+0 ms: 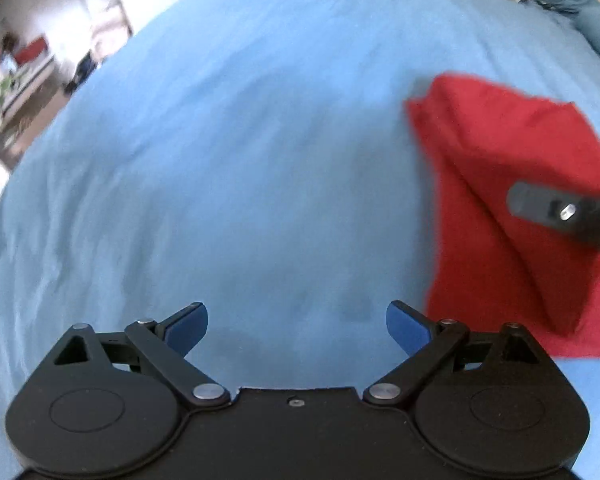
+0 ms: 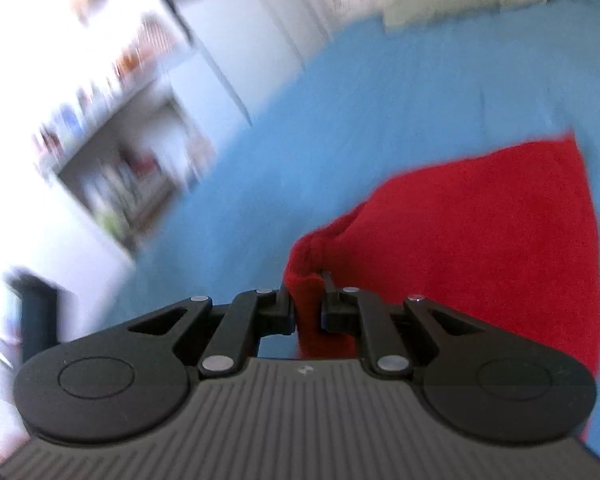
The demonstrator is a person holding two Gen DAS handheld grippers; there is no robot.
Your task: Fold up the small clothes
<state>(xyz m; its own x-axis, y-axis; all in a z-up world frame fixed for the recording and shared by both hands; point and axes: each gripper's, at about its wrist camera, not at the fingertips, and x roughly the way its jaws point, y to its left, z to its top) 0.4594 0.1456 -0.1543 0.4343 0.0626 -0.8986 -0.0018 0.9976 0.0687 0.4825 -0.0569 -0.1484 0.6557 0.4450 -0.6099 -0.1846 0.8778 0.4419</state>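
One red cloth (image 1: 512, 184) lies on the blue bed (image 1: 240, 140), and it looks partly folded, with a crease across it. Beside the cloth, the left gripper (image 1: 297, 330) hovers over bare sheet; its jaws are wide apart and hold nothing. The right gripper (image 2: 309, 304) has its jaws pressed tight on a bunched edge of the cloth. I judge a fold is under way; smoothing and finishing are not yet done.
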